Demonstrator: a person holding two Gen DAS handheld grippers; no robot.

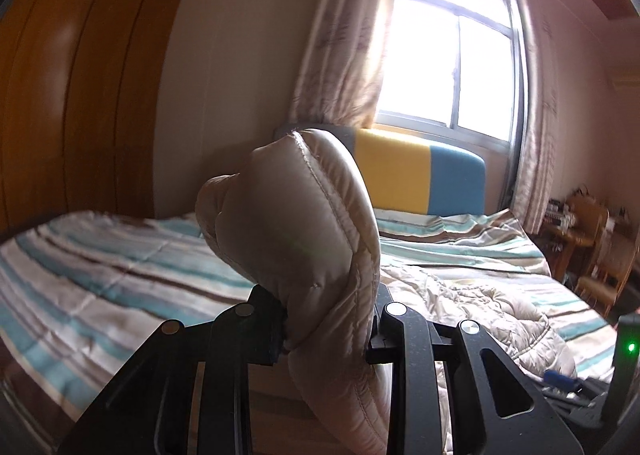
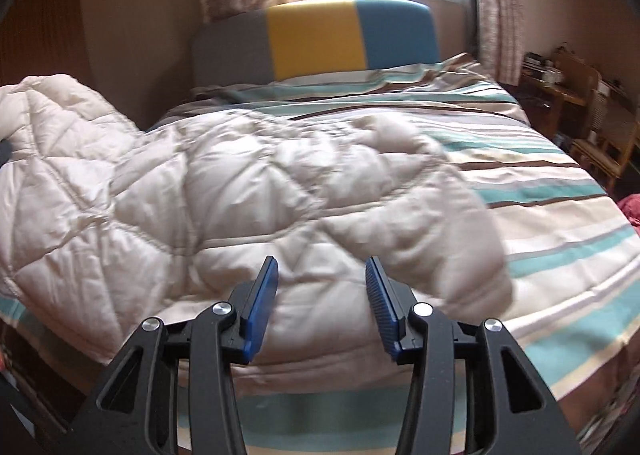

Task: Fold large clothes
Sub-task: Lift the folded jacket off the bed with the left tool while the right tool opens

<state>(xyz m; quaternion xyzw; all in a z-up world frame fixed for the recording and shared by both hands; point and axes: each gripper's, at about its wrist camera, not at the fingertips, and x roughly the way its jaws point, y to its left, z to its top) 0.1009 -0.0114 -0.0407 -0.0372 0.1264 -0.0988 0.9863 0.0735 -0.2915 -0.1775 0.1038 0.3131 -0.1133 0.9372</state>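
bright window [image 1: 448,55], curtains [image 1: 344,39], striped bed [image 2: 540,215].

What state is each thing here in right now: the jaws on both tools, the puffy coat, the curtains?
Left gripper: jaws shut on a fold of coat.
Right gripper: jaws open, nothing between them.
Quilted coat: spread rumpled across the bed, one part lifted.
Curtains: drawn aside.

left gripper [image 1: 328,335] pads hidden by quilted jacket [image 1: 304,239], jacket's right edge blurred
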